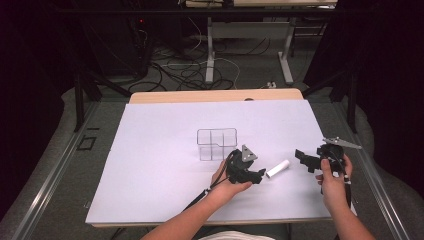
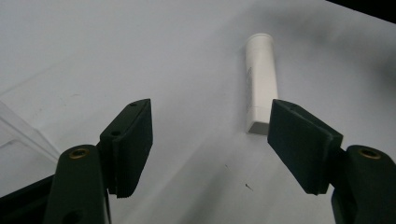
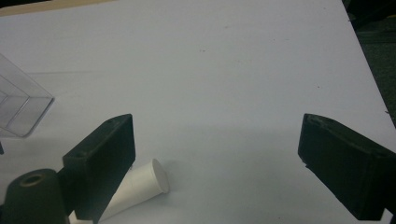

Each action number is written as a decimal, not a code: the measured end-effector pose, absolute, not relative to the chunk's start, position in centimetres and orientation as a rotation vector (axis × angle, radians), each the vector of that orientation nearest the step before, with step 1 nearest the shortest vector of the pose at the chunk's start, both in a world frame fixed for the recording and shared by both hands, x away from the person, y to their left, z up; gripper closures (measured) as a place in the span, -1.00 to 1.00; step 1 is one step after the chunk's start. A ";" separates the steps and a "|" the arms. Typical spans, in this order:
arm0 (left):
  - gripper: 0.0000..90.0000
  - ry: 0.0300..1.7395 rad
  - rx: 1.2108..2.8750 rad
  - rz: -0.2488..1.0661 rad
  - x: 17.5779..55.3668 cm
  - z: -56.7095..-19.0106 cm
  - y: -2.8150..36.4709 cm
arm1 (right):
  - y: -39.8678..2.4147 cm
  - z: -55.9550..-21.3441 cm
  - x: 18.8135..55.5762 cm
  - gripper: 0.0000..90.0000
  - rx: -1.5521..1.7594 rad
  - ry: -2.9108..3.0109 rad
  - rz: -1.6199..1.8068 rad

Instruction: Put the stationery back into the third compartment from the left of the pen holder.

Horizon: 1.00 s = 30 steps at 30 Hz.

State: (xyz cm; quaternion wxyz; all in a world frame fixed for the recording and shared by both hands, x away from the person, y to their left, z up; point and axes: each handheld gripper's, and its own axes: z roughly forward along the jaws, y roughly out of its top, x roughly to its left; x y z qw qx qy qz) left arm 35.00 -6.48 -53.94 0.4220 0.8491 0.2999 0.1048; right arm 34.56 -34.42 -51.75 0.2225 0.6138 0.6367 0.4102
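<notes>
1. Two grippers sit low over the white worktop (image 1: pixel 165 150), one in each of the person's hands.
2. No readable writing: the white tube (image 2: pixel 260 79) carries only faint grey print, too blurred to make out.
3. Left gripper (image 1: pixel 257 176) points right at the tube, fingers (image 2: pixel 130 144) spread wide, nothing between them.
4. Right gripper (image 1: pixel 303 159) points left, fingers wide apart, empty.
5. Between both grippers lies the tube, flat, just beside a clear divided box (image 1: pixel 216 144).

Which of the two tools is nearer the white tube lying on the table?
The left tool: its open jaws almost reach the white tube, while the right tool is farther away.
</notes>
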 end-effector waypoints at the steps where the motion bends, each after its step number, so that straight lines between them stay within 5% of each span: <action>1: -0.30 0.748 2.122 0.264 35.0 -54.0 -6.7 | -34.4 -51.8 34.6 -0.77 1.696 1.759 1.133; 16: -0.05 0.696 2.103 0.162 35.1 -55.0 -8.7 | -34.6 -51.8 34.6 -0.77 1.698 1.760 1.135; 30: 0.14 0.644 2.160 0.199 34.6 -56.3 -10.6 | -34.7 -51.8 34.7 -0.77 1.696 1.760 1.135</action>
